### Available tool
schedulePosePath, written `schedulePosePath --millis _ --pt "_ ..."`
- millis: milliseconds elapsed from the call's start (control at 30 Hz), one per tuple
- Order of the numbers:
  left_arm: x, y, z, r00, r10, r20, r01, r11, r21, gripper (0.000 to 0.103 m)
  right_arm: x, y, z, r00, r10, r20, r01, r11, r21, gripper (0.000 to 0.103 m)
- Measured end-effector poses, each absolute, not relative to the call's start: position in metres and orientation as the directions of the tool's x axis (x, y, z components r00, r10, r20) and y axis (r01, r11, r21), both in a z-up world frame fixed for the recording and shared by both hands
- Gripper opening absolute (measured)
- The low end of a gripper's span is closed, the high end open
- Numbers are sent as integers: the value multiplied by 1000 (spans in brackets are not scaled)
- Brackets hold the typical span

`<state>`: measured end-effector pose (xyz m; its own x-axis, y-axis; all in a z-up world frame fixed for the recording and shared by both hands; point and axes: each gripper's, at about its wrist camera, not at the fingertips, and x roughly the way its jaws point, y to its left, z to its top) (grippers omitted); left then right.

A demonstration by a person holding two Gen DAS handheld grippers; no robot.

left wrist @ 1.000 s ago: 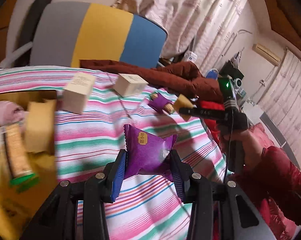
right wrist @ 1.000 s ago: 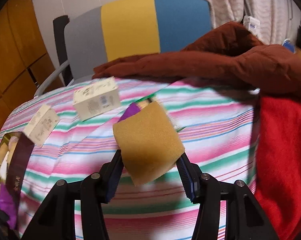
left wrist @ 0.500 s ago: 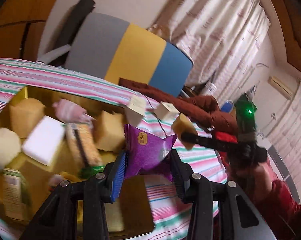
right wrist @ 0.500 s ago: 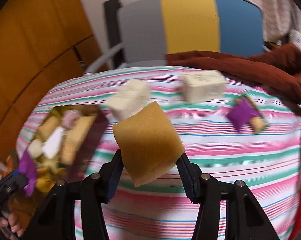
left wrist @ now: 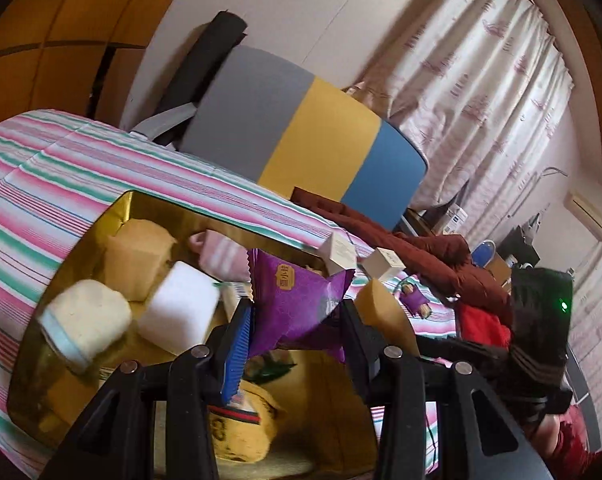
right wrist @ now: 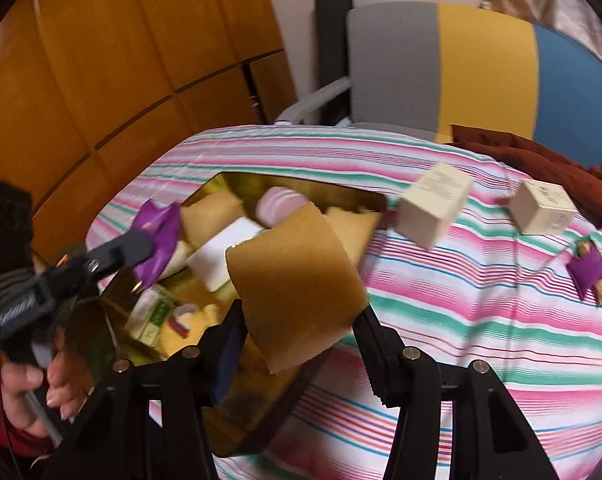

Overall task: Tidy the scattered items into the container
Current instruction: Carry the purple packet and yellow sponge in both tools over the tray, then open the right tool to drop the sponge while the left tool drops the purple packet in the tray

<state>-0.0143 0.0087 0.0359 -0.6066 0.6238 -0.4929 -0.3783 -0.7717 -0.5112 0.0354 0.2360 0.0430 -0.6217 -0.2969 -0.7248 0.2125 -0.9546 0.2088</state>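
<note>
Left gripper (left wrist: 297,316) clamps a purple snack packet (left wrist: 301,304) above the gold container (left wrist: 113,216), already full of sponges and packets. Right gripper (right wrist: 299,320) pinches a yellow sponge (right wrist: 297,284) over the container's near right edge. Two cream boxes (right wrist: 433,208) lie on the striped cloth (right wrist: 461,320), far right.

A purple packet (left wrist: 301,304) and a tan sponge (right wrist: 297,280) hang above a gold tin (right wrist: 237,432). Pink, green and white stripes cover the bench (right wrist: 481,320); the chair (right wrist: 461,72) is grey, yellow and blue.

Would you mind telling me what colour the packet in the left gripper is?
Purple, with a small gold label; the packet shows best in the left wrist view.
</note>
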Motion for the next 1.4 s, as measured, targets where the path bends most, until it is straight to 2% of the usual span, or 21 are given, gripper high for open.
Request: schedulePosePath --millis 633,1133,1167,1267,1400 --pt "-39 -10 29 -613 577 -539 -323 -806 -496 43 28 208 27 -578 -346 -739 252 -937 241 55" --pt "-45 -16 28 -608 559 -563 -303 -820 -487 43 15 200 27 -576 -319 -753 231 -947 225 58" --pt "-44 -14 26 -603 559 -569 -307 -821 -482 43 15 200 26 -570 -322 -756 230 -946 230 60" --pt "-38 -9 21 -584 556 -591 -321 -827 -461 43 19 200 25 -570 -304 -764 222 -951 214 77" --pt "-32 -2 14 -561 549 -619 -339 -835 -433 44 28 205 31 -607 -274 -746 214 -960 179 80"
